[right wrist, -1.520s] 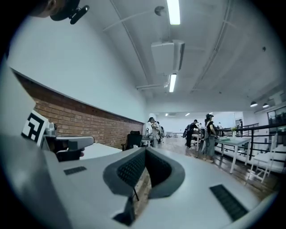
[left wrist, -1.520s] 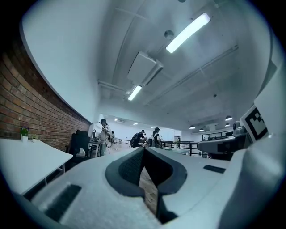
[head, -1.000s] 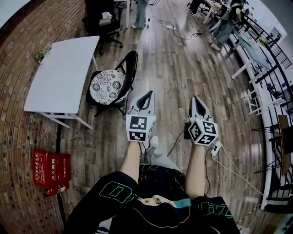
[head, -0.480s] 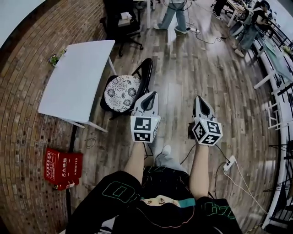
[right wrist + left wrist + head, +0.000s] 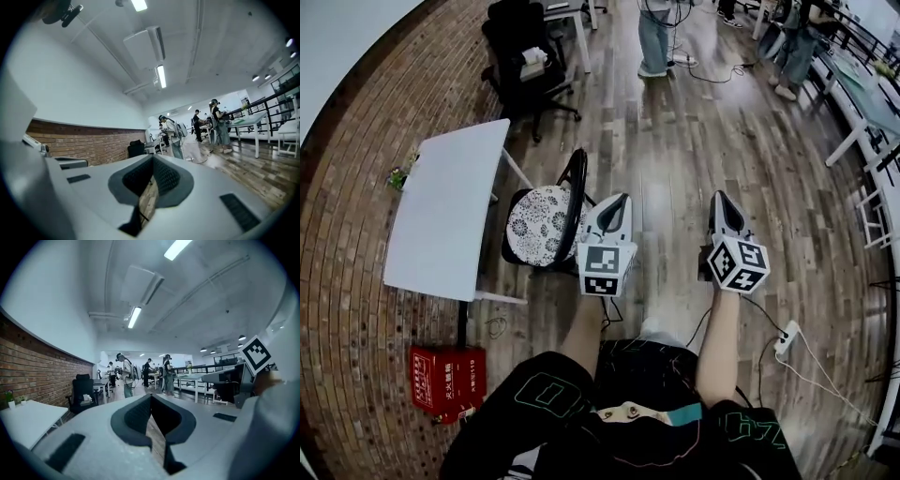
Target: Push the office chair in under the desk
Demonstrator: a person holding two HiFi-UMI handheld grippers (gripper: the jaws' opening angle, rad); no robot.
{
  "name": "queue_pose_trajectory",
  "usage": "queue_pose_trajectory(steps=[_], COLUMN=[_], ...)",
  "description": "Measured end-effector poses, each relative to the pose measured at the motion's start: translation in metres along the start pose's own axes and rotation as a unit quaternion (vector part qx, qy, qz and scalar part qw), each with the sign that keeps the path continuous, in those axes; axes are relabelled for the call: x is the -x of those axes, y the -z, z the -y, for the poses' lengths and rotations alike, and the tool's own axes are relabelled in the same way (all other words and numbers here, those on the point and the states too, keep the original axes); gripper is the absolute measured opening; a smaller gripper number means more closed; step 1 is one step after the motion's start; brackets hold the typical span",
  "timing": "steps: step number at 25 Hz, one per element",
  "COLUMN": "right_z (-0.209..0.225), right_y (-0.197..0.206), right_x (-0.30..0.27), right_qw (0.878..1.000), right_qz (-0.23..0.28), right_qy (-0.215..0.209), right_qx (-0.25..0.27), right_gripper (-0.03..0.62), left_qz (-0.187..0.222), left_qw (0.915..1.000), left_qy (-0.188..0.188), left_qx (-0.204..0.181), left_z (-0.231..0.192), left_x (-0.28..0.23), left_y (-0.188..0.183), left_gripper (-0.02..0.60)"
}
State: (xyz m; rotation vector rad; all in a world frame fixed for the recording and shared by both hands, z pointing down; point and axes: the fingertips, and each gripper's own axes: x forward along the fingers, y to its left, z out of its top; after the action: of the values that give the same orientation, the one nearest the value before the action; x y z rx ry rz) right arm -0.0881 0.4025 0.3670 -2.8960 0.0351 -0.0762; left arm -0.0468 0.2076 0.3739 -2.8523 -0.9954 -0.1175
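Note:
In the head view a black chair with a patterned seat cushion [image 5: 536, 225] stands at the right edge of the white desk [image 5: 445, 220], its seat out from under the top. Its curved black backrest [image 5: 573, 192] faces me. My left gripper [image 5: 617, 200] is shut and empty, its tip just right of the backrest; I cannot tell whether it touches. My right gripper [image 5: 723, 199] is shut and empty, over bare wooden floor farther right. In the left gripper view the shut jaws [image 5: 151, 403] point down the room, with the desk [image 5: 28, 416] at the lower left.
A red box [image 5: 448, 380] lies on the floor by the brick wall. A black office chair [image 5: 520, 56] stands beyond the desk. People [image 5: 656, 37] stand farther back. A power strip and cable [image 5: 787, 337] lie at my right; white tables [image 5: 862, 103] line the right side.
The chair and desk have come closer and now sit right beside my left gripper, which was well short of the backrest before. Both grippers have stayed shut.

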Motion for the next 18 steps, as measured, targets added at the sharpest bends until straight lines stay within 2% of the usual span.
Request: queue_pose_trajectory(steps=[6,14,18], right_z=[0.030,-0.014,-0.006], right_y=[-0.006,0.046,0.066], right_x=[-0.030,-0.101,-0.153], right_qw=[1.000,0.996,0.995], right_qz=[0.000,-0.063,-0.084], right_qy=[0.003,-0.064,-0.056], right_qx=[-0.005,0.002,-0.011], right_gripper=[0.003,0.005,0.003], left_qz=[-0.002,-0.042,-0.060], left_qw=[0.9998,0.9951,0.9930], left_qy=[-0.006,-0.063,-0.064], left_qx=[0.018,0.064,0.078], left_z=[-0.004,-0.070,-0.096], left_x=[-0.033,-0.051,-0.089], left_y=[0.003,0.049,0.071], left_gripper=[0.008,0.008,0.008])
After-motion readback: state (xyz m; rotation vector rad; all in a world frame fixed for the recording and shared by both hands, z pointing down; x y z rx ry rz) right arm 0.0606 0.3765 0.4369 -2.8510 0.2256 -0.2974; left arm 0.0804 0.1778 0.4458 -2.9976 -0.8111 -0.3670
